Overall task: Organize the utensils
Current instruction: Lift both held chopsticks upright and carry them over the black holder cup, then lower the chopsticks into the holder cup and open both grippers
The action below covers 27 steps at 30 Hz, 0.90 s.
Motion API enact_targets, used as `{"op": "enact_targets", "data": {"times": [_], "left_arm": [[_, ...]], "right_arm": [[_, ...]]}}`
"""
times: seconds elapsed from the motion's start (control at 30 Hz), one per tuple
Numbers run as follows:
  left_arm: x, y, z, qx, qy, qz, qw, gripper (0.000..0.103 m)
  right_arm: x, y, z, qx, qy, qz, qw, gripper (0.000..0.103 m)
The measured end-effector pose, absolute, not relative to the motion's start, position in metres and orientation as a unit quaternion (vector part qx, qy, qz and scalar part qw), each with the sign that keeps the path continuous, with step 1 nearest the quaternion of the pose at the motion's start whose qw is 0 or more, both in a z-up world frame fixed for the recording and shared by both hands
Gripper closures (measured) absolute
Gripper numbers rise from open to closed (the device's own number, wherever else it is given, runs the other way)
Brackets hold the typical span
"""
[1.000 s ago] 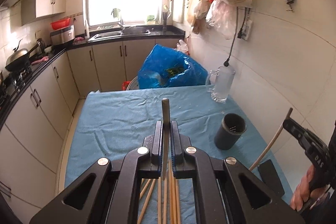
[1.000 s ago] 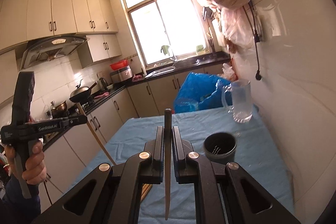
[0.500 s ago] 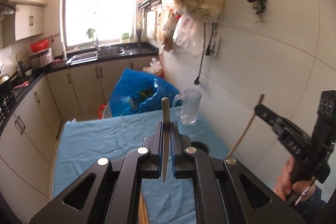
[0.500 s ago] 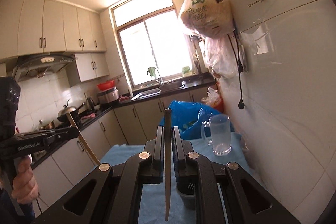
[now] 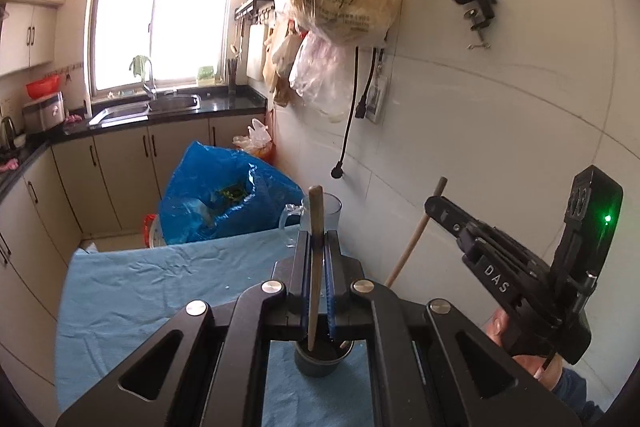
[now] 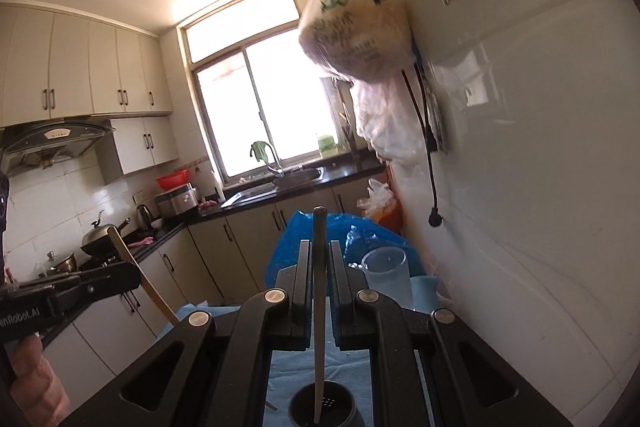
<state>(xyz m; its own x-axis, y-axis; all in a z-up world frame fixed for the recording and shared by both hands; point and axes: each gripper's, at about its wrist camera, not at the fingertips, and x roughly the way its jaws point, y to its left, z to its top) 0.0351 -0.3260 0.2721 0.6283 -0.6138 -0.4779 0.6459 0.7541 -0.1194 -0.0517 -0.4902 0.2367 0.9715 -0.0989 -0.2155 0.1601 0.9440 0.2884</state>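
The left gripper [image 5: 316, 247] is clamped on a chopstick [image 5: 314, 259] that stands nearly upright between its blue-lined pads. The stick's lower tip reaches into the mouth of the dark holder [image 5: 323, 359], which stands on the blue cloth [image 5: 140, 291] directly below the jaws. A second stick tip shows at the holder's right rim.

The right gripper [image 6: 319, 267] is also closed on a chopstick [image 6: 319, 307], held vertical. Its lower end hangs over the holder [image 6: 324, 407], seen from above with small holes in its bottom; whether the tip is inside or just above the rim cannot be told.

Each camera catches the other tool. In the left view, the right gripper [image 5: 436, 205] sits to the right near the white wall, its stick slanting down and left. In the right view, the left gripper [image 6: 132, 275] sits to the left with its stick tilted, a hand [image 6: 32, 387] below it.

A clear mug [image 5: 328, 211] stands on the cloth beyond the holder, near the wall. Behind it lies a blue bag [image 5: 224, 199]. A filled plastic bag [image 5: 344, 3] hangs on the wall above.
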Motion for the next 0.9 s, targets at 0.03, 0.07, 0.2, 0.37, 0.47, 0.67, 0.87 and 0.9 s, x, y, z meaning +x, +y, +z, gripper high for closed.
{"op": "enact_targets", "data": {"times": [0.03,0.07,0.2,0.37,0.47,0.67,0.87,0.9], "left_arm": [[0.040,-0.330,0.266,0.028,0.259,-0.351,0.900,0.097],[0.045,-0.333,0.261,0.025,0.263,-0.352,0.898,0.097],[0.065,-0.346,0.241,0.014,0.285,-0.352,0.891,0.097],[0.080,-0.357,0.216,0.023,0.309,-0.345,0.886,0.097],[0.090,-0.358,0.201,0.019,0.328,-0.339,0.882,0.097],[0.108,-0.359,0.178,0.023,0.358,-0.324,0.875,0.097],[0.117,-0.356,0.174,0.012,0.368,-0.317,0.874,0.092],[0.117,-0.355,0.175,0.011,0.367,-0.316,0.875,0.085]], "right_arm": [[-0.046,-0.494,0.232,0.156,0.105,-0.067,0.980,0.095],[-0.042,-0.497,0.227,0.160,0.110,-0.068,0.979,0.095],[-0.027,-0.506,0.209,0.167,0.127,-0.069,0.975,0.095],[-0.014,-0.510,0.190,0.169,0.153,-0.067,0.971,0.095],[-0.008,-0.512,0.178,0.170,0.171,-0.063,0.968,0.095],[0.008,-0.519,0.151,0.188,0.219,-0.049,0.956,0.095],[0.013,-0.524,0.149,0.201,0.227,-0.049,0.952,0.089],[0.013,-0.525,0.149,0.202,0.228,-0.049,0.951,0.086]]}}
